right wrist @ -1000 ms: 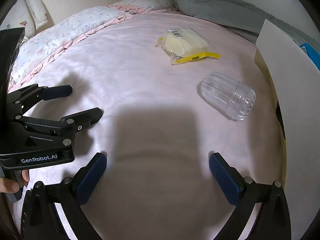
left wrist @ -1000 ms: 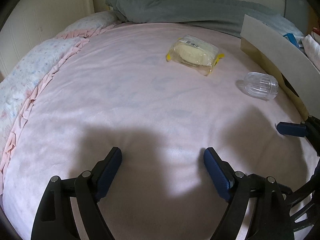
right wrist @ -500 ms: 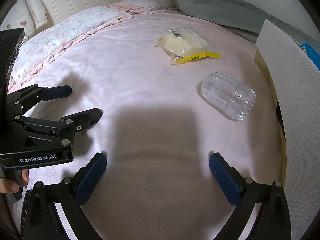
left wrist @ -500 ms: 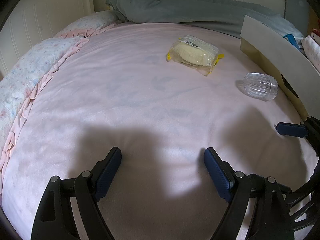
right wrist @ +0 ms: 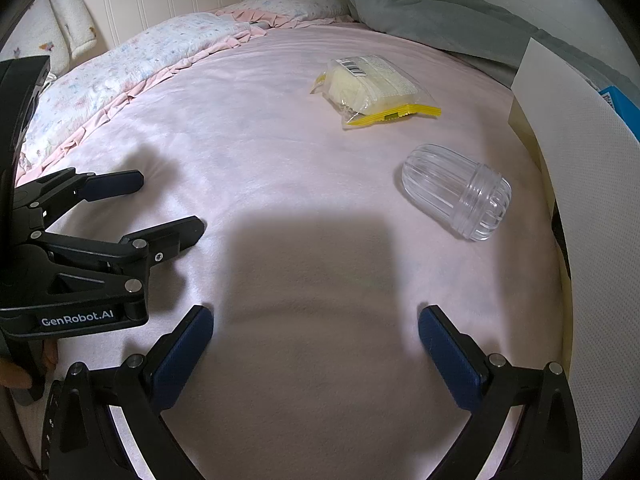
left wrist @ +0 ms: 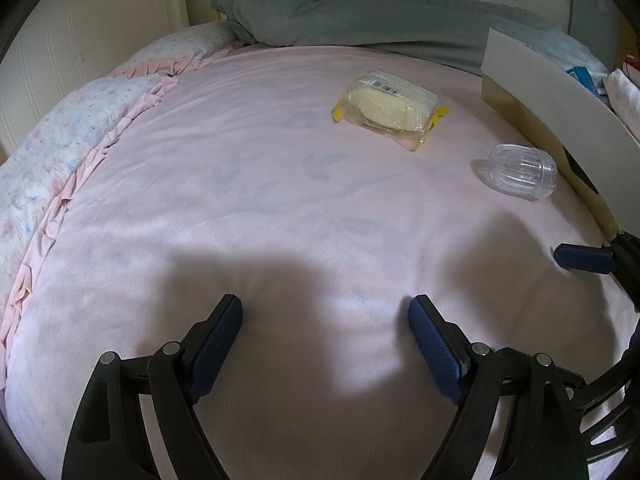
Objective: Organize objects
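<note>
Left claw (left wrist: pixel 325 322) spread wide, nothing between its blue pads, hovering over the pink blanket (left wrist: pixel 248 184) at 6 o'clock of the left wrist view. Right claw (right wrist: pixel 316 330) likewise spread wide and not gripping anything, low over the same blanket at 6 o'clock of the right wrist view. One blue pad of the right claw pokes into the left view at 3 o'clock; the left claw shows at 9 o'clock in the right view, with "GenRobot.AI" printed on its body.

Clear ribbed jar (right wrist: pixel 458 192) lies on its side on the bed, at about 2 o'clock from the right claw, apart from both claws; its threaded mouth end points toward the lower right. Just beside it, at 3 o'clock, stands a white box flap (right wrist: pixel 580 152) with a tan box wall below it. Contents of the box are mostly hidden; something blue shows past the flap, cannot tell what.

Sealed clear packet (right wrist: pixel 370 88) with a pale yellow block inside, a yellow strip along one edge and a barcode label on top, lies flat at 12 to 1 o'clock, farther up the bed than the jar and apart from it.

Grey pillow (left wrist: pixel 360 12) across the head of the bed at 12 o'clock. Floral quilt with pink ruffle (left wrist: pixel 60 148) along the 9 to 10 o'clock edge.
</note>
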### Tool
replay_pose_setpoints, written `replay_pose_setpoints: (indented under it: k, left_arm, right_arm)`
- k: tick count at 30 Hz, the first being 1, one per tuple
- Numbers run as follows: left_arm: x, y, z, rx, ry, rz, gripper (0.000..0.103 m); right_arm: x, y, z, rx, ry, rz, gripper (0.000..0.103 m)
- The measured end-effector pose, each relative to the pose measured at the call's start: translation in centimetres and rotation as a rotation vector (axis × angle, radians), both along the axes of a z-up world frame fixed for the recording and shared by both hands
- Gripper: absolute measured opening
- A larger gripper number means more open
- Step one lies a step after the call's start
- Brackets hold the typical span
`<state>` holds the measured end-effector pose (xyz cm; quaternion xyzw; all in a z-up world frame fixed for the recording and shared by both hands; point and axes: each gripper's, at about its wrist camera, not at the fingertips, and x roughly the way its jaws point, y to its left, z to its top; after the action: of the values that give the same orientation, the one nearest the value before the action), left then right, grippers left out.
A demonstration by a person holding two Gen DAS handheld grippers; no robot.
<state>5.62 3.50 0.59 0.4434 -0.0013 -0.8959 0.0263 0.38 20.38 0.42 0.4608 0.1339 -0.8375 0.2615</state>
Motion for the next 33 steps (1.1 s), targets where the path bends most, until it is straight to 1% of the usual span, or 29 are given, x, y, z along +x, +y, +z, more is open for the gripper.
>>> replay_pose_setpoints:
  k: [3, 5, 7, 9, 10, 11, 16, 19, 25, 33]
  left_arm:
    - [-0.1, 0.3, -0.1, -0.026, -0.003, 0.004, 0.088]
    - [-0.3, 0.8, -0.1, -0.078, -0.006, 0.023, 0.095]
    - [-0.5, 1.3, -0.1, -0.131, -0.005, 0.043, 0.099]
    - [-0.5, 1.7, -0.1, -0.162, 0.002, 0.044, 0.099]
    - [-0.5, 1.7, -0.1, -0.166, 0.004, 0.044, 0.099]
    - [-0.5, 1.5, -0.1, -0.158, 0.003, 0.044, 0.099]
    - [-0.8, 0.1, -0.4, -0.059, -0.017, 0.048, 0.099]
    - [-1.0, -0.5, -0.6, -0.018, -0.024, 0.053, 0.1]
    - [-0.8, -0.6, -0.5, -0.013, -0.021, 0.053, 0.1]
    - [-0.8, -0.4, -0.5, -0.026, -0.02, 0.053, 0.101]
  right_arm:
    - [0.0, 0.0, 0.0, 0.0, 0.0, 0.0, 0.103]
    - [-0.1, 0.0, 0.0, 0.0, 0.0, 0.0, 0.103]
    - [-0.1, 0.0, 0.0, 0.0, 0.0, 0.0, 0.103]
    - [-0.1, 0.0, 0.0, 0.0, 0.0, 0.0, 0.103]
    - [-0.1, 0.0, 0.0, 0.0, 0.0, 0.0, 0.103]
    - [-0.1, 0.0, 0.0, 0.001, 0.0, 0.0, 0.103]
    - [-0.1, 0.1, 0.0, 0.002, 0.001, 0.0, 0.103]
    - [0.0, 0.0, 0.0, 0.002, 0.002, 0.0, 0.103]
    - [0.0, 0.0, -0.1, 0.005, 0.005, 0.0, 0.103]
    - [0.0, 0.2, 0.0, -0.001, -0.002, -0.001, 0.103]
